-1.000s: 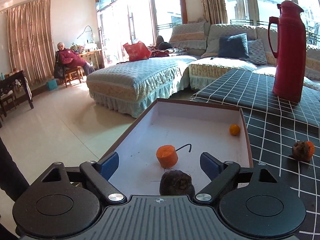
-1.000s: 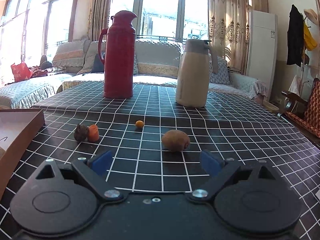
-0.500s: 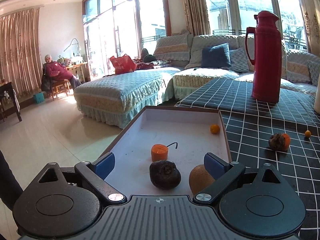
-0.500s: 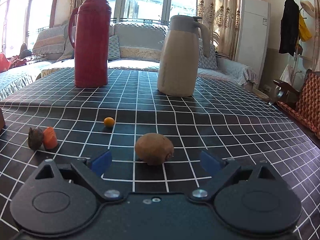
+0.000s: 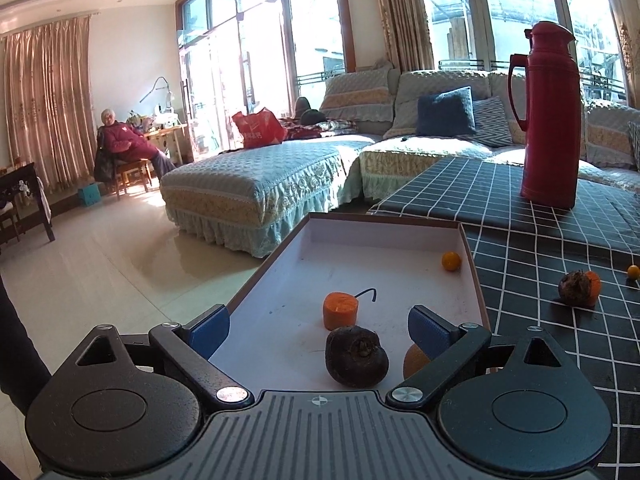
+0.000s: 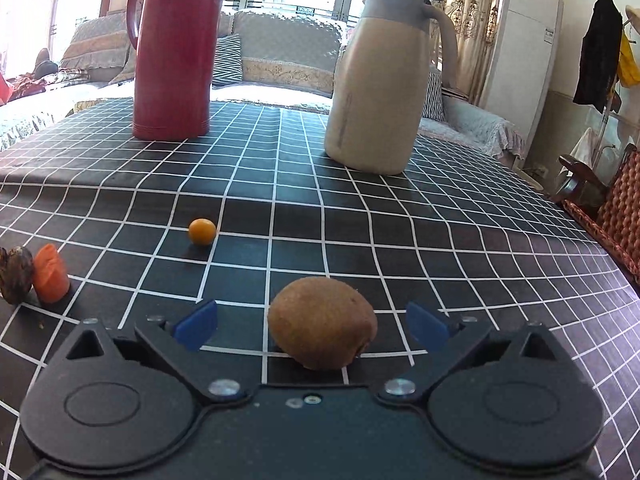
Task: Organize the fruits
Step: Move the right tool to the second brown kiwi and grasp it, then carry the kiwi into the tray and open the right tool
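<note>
The right tongs [image 6: 312,326] sit low over the checked tabletop [image 6: 440,240] with their blue pads spread wide and the kiwi [image 6: 322,323] between them, touching neither pad. The step in hand looks like the grab itself. To do it well, I would keep the tongs level and square to the fruit, ease forward until the kiwi's widest part lines up with the pads, then close slowly; it is rounded and fuzzy, so a pinch too near its front end would likely squirt it away (it may also be soft, so gentle pressure seems wise).

The left tongs [image 5: 318,330] are likewise released, grasping nothing, poised over the near end of the tray [image 5: 474,276]. Lying in the tray are a dark fruit [image 5: 356,356], a carrot piece [image 5: 339,311], a small orange [image 5: 451,261] by the right wall and another orange fruit [image 5: 414,360] half hidden behind the right pad.

Waiting on the tabletop are a small kumquat [image 6: 202,231] and, at the left edge, a carrot chunk [image 6: 50,274] touching a dark lump [image 6: 15,274]. The flask [image 6: 174,48] and jug [image 6: 380,80] stand well behind, out of the way.
</note>
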Available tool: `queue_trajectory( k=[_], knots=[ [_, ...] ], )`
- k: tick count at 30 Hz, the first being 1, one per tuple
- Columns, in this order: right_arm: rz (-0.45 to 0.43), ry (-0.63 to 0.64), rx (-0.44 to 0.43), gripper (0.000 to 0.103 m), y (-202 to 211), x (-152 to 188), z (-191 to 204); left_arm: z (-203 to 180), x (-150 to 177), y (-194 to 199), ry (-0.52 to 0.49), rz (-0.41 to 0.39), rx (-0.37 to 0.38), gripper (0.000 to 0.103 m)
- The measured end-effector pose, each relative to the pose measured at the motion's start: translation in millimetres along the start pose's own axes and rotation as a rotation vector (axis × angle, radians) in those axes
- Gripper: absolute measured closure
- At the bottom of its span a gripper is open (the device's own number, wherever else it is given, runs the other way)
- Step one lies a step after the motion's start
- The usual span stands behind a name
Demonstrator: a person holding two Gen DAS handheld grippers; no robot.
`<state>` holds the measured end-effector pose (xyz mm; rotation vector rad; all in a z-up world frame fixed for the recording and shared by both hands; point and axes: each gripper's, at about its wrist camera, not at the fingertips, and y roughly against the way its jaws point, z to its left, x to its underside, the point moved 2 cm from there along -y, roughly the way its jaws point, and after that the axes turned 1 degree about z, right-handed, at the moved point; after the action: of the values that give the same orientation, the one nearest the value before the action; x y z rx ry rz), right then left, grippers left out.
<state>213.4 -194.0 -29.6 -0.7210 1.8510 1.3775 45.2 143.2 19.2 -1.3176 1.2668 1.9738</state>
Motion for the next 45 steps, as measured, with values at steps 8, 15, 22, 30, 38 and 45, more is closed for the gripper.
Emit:
queue_trajectory(
  k=[8, 15, 22, 30, 38, 45],
  knots=[
    [0.057, 0.016, -0.021, 0.016, -15.6, 0.8, 4.3, -1.5, 1.3, 2.7, -0.001, -0.002, 0.005, 0.007],
    [0.053, -0.008, -0.008, 0.041, -19.7, -0.6, -7.3, -2.9, 0.5, 3.3, -0.001, -0.003, 0.009, 0.006],
    [0.078, -0.085, -0.033, 0.027, -28.3, -0.1, -20.4, -3.6, 0.8, 3.7, -0.004, -0.004, 0.007, 0.006],
    [0.077, -0.118, -0.102, 0.041, -28.5, 0.6, -23.1, -4.0, 1.2, 3.6, -0.005, -0.005, 0.007, 0.006],
    [0.049, -0.129, -0.132, 0.042, -14.4, 6.9, -25.0, -3.4, 0.2, 3.9, 0.001, -0.005, 0.004, 0.006],
    [-0.023, -0.078, -0.254, 0.042, 40.7, 4.0, 1.6, 5.3, -3.8, 3.0, 0.029, -0.013, -0.011, 0.006]
  ],
)
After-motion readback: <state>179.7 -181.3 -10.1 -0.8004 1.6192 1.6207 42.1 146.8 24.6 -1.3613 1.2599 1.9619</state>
